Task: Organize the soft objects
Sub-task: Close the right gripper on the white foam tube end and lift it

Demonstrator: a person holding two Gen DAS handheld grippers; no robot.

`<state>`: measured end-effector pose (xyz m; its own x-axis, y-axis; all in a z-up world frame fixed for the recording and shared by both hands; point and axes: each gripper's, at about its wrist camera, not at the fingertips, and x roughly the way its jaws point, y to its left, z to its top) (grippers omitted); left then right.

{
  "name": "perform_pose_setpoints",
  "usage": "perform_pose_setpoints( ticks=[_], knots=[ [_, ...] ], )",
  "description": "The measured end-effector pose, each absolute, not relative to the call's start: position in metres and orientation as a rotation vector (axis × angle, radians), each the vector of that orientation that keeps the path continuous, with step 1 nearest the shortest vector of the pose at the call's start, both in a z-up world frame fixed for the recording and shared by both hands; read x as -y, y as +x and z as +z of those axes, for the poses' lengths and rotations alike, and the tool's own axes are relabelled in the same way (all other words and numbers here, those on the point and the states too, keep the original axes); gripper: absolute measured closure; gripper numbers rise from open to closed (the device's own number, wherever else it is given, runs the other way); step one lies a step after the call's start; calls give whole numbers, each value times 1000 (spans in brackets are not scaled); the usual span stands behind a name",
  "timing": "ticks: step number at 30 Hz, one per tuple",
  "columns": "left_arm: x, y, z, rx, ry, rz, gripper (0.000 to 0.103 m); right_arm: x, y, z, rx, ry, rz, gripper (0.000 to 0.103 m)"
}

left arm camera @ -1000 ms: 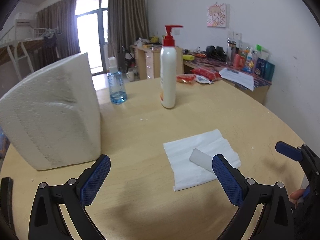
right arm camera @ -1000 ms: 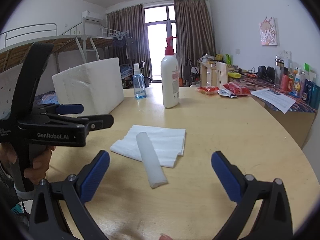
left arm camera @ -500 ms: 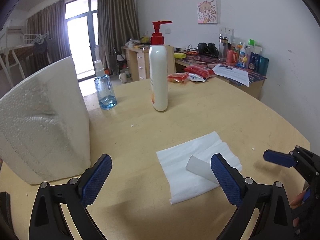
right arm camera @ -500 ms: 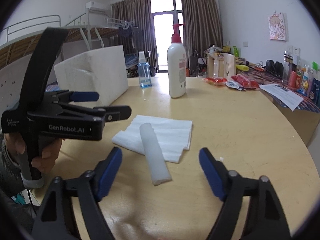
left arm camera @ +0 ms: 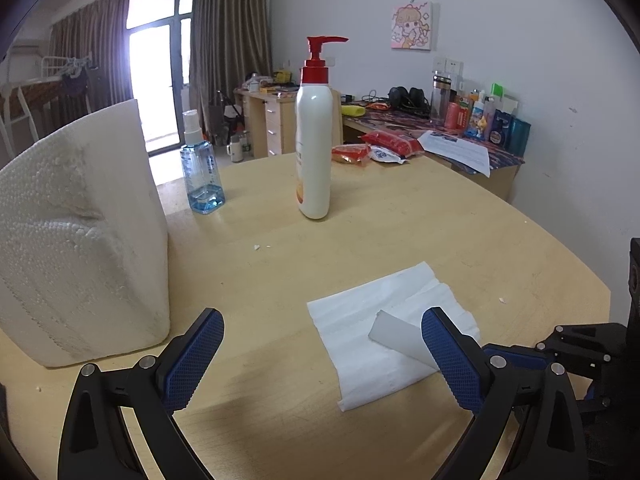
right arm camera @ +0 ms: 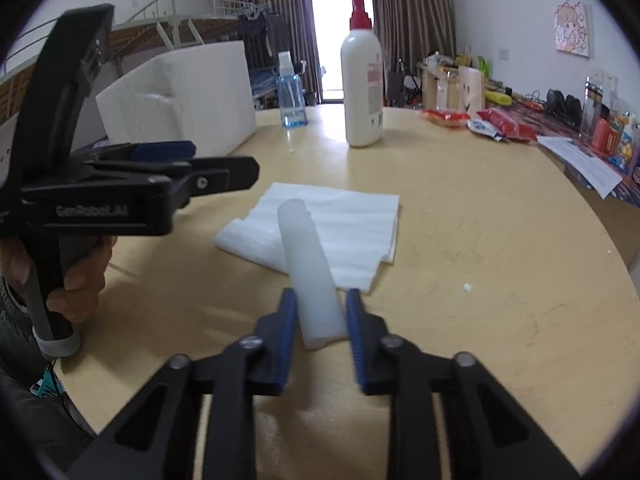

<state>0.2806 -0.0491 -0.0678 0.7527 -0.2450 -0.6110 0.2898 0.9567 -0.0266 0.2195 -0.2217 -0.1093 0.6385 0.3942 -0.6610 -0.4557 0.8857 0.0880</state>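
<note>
A folded white foam sheet [left arm camera: 360, 312] [right arm camera: 360, 216] lies flat on the round wooden table [left arm camera: 440, 220]. Across it rests a rolled white foam strip [right arm camera: 310, 264] [left arm camera: 400, 338], its near end sticking out over the bare wood. My right gripper [right arm camera: 322, 312] has that near end between its blue pads; the jaws are closing and both pads meet the strip's sides. My left gripper [left arm camera: 322, 316] hovers open just left of the sheet with nothing between its fingers, and a hand holds it low at the left of the right wrist view [right arm camera: 224, 160].
A big white styrofoam block [left arm camera: 80, 240] [right arm camera: 180, 100] stands on the table's left side. A red-capped lotion bottle [left arm camera: 314, 152] and a small blue spray bottle [left arm camera: 202, 176] stand further back. Snack packets and a cluttered desk line the far right wall.
The right gripper's jaws went from wide open to closed around the near end of the foam strip, dipping forward and down. The left gripper hardly moved and stays open.
</note>
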Motion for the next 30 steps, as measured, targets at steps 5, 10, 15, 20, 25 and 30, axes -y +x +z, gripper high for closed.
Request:
perform_pose_setpoints(
  ticks=[5, 10, 15, 20, 25, 30],
  knots=[
    [51, 278, -68, -649, 90, -306, 3, 217, 218, -108, -726, -120, 481, 83],
    [56, 278, -71, -655, 107, -331, 3, 226, 220, -104, -722, -61, 502, 87],
    [62, 274, -71, -658, 128, -393, 3, 234, 215, -95, -688, -24, 508, 87],
    [79, 265, -72, -664, 204, -505, 3, 245, 210, -91, -664, 3, 489, 87],
    [93, 264, -73, -689, 298, -598, 4, 259, 212, -92, -669, 46, 470, 87],
    [113, 270, -79, -745, 421, -733, 14, 266, 211, -96, -678, 69, 468, 87]
  ],
)
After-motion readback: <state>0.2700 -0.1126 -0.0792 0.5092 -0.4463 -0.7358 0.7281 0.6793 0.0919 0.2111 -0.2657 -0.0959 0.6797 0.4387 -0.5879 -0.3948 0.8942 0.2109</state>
